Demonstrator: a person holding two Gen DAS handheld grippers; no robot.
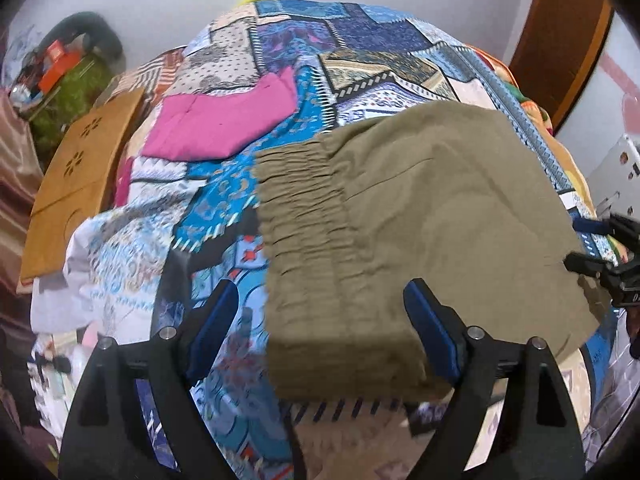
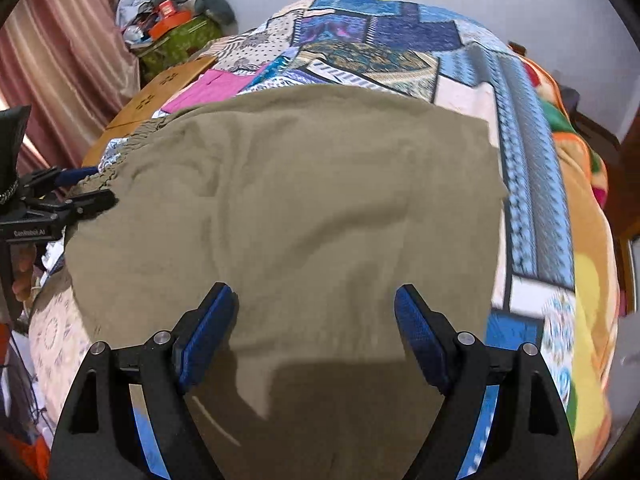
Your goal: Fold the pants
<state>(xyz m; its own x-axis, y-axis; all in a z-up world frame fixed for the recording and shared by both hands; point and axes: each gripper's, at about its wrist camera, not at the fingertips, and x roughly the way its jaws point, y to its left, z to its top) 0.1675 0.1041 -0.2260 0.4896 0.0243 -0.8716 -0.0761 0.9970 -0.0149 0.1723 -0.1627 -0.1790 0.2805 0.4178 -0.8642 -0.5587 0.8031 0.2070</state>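
While the olive pants [image 1: 420,216] lie already folded on the bed [image 1: 224,184], both tools, left tool [image 1: 324,336] and right tool [image 2: 316,332], hover with jaws apart, empty; perhaps one more fold remains.

White lettering, seemingly "CanRobot.AI", stands on the left gripper [image 2: 86,188] body; nothing else is legible.
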